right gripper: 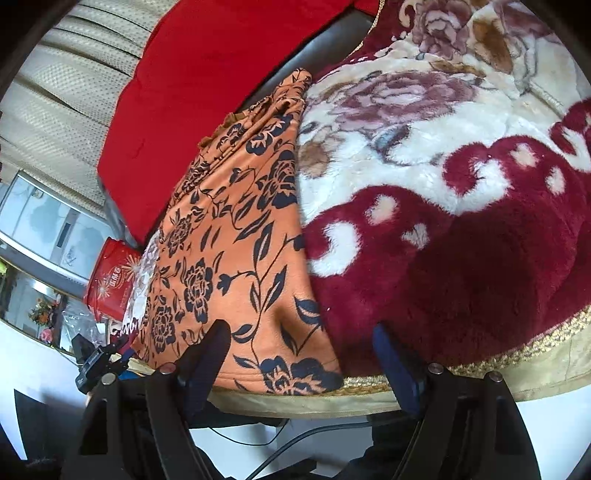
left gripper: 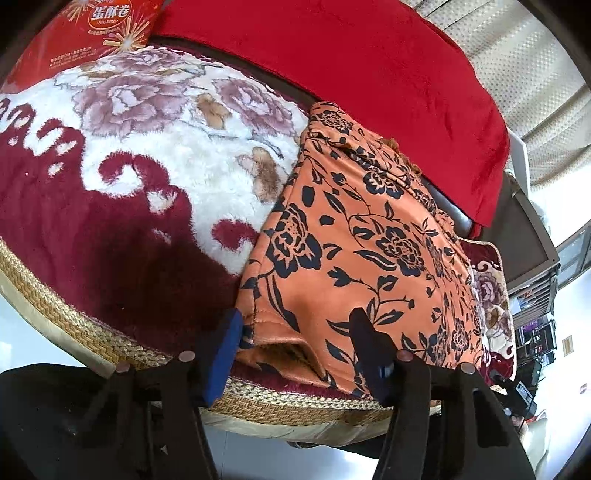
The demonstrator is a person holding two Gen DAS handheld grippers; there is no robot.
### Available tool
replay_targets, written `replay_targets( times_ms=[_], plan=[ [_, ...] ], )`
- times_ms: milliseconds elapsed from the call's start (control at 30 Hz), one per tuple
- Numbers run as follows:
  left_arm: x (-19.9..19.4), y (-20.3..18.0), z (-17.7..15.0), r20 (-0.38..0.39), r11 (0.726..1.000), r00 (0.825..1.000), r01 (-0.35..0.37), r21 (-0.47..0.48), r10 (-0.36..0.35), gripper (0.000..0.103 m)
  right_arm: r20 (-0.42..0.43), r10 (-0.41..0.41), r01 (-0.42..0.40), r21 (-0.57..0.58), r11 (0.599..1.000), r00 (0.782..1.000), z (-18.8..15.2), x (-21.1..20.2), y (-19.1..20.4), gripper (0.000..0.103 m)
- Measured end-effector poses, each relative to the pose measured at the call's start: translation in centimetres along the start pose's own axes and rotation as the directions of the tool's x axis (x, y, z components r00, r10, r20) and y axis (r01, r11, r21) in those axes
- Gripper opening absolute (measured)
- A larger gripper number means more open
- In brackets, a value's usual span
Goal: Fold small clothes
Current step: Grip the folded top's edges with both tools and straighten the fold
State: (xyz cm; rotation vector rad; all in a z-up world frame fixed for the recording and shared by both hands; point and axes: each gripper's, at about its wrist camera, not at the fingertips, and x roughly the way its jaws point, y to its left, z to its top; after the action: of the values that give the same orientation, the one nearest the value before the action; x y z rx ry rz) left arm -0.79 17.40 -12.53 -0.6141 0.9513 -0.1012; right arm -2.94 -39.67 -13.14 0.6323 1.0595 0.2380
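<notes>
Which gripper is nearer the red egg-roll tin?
Left. The tin stands beyond the orange garment's far side, where the left gripper shows just below it. The right gripper straddles the garment's opposite near corner.

Ahead of our left gripper [left gripper: 295, 332] the plush blanket [left gripper: 155, 177] lies open on its left; the orange garment [left gripper: 351, 229] fills its right, a red tin [left gripper: 92, 33] stands far ahead.
</notes>
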Motion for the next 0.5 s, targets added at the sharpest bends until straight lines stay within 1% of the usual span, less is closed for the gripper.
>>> replay_targets(
  times_ms=[67,133,167,200,233,267,300,367,400,500],
  plan=[
    [0.3,0.1,0.0,-0.016,1.0,1.0,-0.017,0.005,0.017,0.062,-0.027,-0.003,0.003,-0.012,1.0,1.0,-0.1,0.5,0.3,0.079],
    [0.5,0.2,-0.1,-0.021,1.0,0.999,-0.027,0.01,0.027,0.062,-0.061,0.016,-0.018,-0.036,0.999,0.998,-0.5,1.0,1.0,0.066],
    [0.6,0.3,0.0,-0.021,1.0,0.999,-0.025,0.01,0.025,0.062,-0.075,0.031,-0.034,-0.044,0.998,0.997,-0.7,1.3,1.2,0.066],
    [0.7,0.3,0.0,-0.021,1.0,1.0,-0.02,0.01,0.021,0.062,-0.077,0.018,-0.023,-0.057,0.998,0.997,-0.9,1.5,1.4,0.065],
    [0.8,0.4,0.0,-0.022,1.0,1.0,-0.017,0.012,0.018,0.061,-0.081,0.01,-0.014,-0.056,0.998,0.997,-0.9,1.7,1.3,0.062],
    [1.0,0.5,0.0,-0.03,1.0,0.999,-0.026,0.015,0.026,0.057,-0.081,0.011,-0.015,-0.043,0.999,0.997,-1.0,1.8,1.1,0.06],
    [1.2,0.6,0.0,-0.036,0.999,0.999,-0.04,0.014,0.04,0.04,-0.076,0.018,-0.019,-0.015,1.0,0.997,-0.9,1.9,0.6,0.054],
    [1.2,0.8,0.1,-0.048,0.998,0.997,-0.06,0.024,0.061,0.024,-0.072,0.02,-0.021,-0.006,1.0,0.997,-0.9,1.7,0.4,0.038],
    [1.0,1.0,0.1,-0.045,0.998,0.997,-0.06,0.025,0.061,0.024,-0.074,0.03,-0.031,-0.01,0.999,0.997,-1.1,1.5,0.7,0.028],
    [1.2,1.5,0.1,-0.057,0.999,0.997,-0.052,-0.004,0.052,0.024,-0.064,0.041,-0.044,-0.032,0.999,0.997,-1.2,1.0,1.6,0.028]
  ],
)
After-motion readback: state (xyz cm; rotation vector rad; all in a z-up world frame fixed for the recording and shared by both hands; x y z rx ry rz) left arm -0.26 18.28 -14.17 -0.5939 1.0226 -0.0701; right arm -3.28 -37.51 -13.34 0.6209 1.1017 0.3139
